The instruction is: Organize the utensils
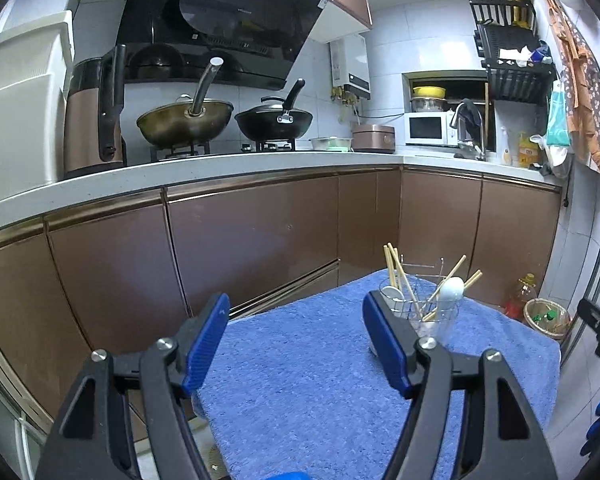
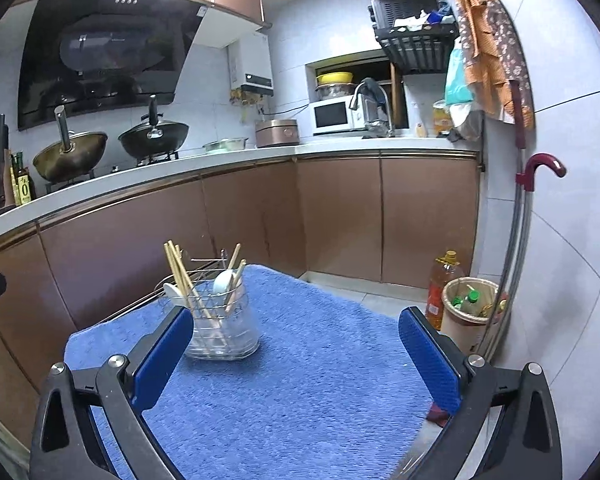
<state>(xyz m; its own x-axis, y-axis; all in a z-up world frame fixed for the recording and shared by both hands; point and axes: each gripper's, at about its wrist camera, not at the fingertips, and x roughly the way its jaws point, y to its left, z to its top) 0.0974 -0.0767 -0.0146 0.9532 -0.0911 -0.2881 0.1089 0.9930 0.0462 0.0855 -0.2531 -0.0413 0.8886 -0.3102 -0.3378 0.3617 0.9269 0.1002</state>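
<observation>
Two views show a worktop covered by a blue towel (image 2: 300,360), with brown kitchen cabinets (image 1: 252,236) behind it. Near the towel's far edge stands a clear utensil holder (image 2: 224,324), upright, containing wooden chopsticks (image 2: 178,268) and white spoons (image 2: 223,280) that lean against its rim. Left tongs (image 1: 296,344) and right tongs (image 2: 296,356) hover above the towel, each spread wide and holding nothing, apart from the holder.

Chopsticks (image 2: 179,276) in holder (image 2: 220,322) on towel (image 2: 300,380)
</observation>
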